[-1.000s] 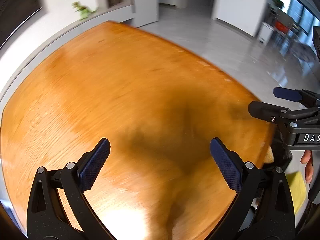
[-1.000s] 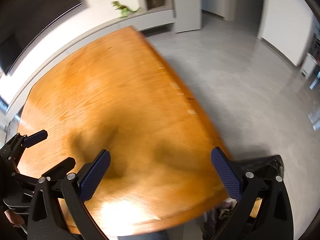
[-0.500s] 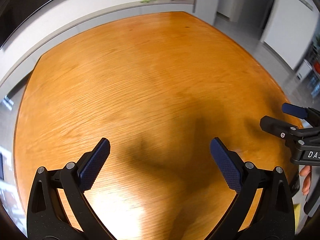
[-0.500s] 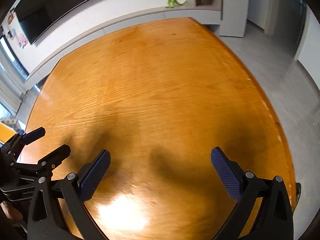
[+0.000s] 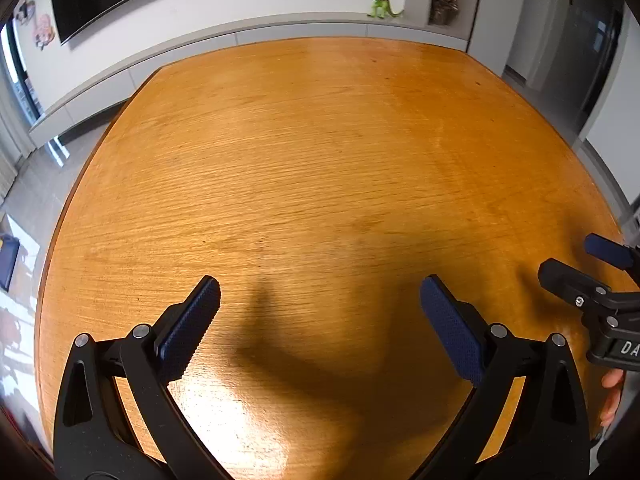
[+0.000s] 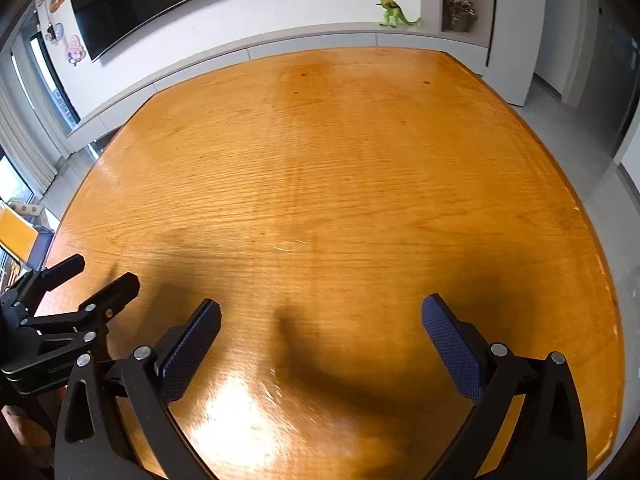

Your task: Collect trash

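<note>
No trash seen on worktop [image 5: 320,160]; handling and hold point cannot be judged. Left tool [image 5: 320,316] spread, nothing held. Right tool [image 6: 321,326] spread, nothing held.

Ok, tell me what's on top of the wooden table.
Nothing lies on the wooden table in either view: only shadows and glare. Both open grippers, left and right, cover its near edge.

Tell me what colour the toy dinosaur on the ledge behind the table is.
Green; the toy dinosaur shows best in the right wrist view.
</note>
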Available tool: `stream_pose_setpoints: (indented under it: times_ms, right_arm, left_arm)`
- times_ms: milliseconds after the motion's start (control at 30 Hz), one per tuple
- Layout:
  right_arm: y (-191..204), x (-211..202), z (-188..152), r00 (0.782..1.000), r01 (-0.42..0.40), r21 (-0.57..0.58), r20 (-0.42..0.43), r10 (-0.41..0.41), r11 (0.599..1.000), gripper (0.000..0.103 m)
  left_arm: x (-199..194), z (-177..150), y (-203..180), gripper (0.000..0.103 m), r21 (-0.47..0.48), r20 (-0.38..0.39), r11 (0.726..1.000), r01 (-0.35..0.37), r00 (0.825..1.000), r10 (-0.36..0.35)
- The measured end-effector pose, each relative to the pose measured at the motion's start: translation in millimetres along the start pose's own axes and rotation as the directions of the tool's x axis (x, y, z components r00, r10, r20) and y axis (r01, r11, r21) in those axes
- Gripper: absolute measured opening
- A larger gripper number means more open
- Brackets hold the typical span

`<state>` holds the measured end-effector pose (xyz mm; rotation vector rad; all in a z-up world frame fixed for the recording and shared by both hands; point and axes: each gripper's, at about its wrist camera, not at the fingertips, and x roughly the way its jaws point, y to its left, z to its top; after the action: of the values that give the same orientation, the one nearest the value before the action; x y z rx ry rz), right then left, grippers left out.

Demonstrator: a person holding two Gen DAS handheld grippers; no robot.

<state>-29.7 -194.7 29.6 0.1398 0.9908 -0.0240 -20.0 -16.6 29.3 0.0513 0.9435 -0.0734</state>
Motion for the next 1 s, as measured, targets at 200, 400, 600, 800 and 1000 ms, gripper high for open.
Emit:
stream_pose_setpoints:
  times_ms: [200, 400, 600, 800, 1000]
  right_arm:
    - [11, 21, -1, 1.0, 0.014, -0.016, -0.008, -0.014, 1.0, 0.1]
    - [14, 34, 0, 0.998, 0.062, -0.042, 0.019, -0.061, 0.997, 0.1]
    - [14, 39, 2, 0.994, 0.102, -0.05, 0.048, -0.099, 0.994, 0.1]
    - [14, 40, 5, 0.993, 0.106, -0.05, 0.047, -0.104, 0.993, 0.101]
    - [14, 42, 6, 0.994, 0.105, -0.05, 0.047, -0.103, 0.993, 0.101]
  left_arm:
    - [12, -4, 7, 0.097, -0.026, 0.004, 0.999, -0.035, 0.999, 0.035]
    - [24, -6, 20, 0.097, -0.059, 0.004, 0.998, -0.032, 0.999, 0.032]
    - [28, -2, 23, 0.097, -0.059, 0.003, 0.998, -0.036, 0.999, 0.036]
    - [28, -3, 22, 0.097, -0.059, 0.003, 0.998, -0.036, 0.999, 0.037]
    - [28, -3, 22, 0.097, -0.059, 0.003, 0.998, -0.036, 0.999, 0.037]
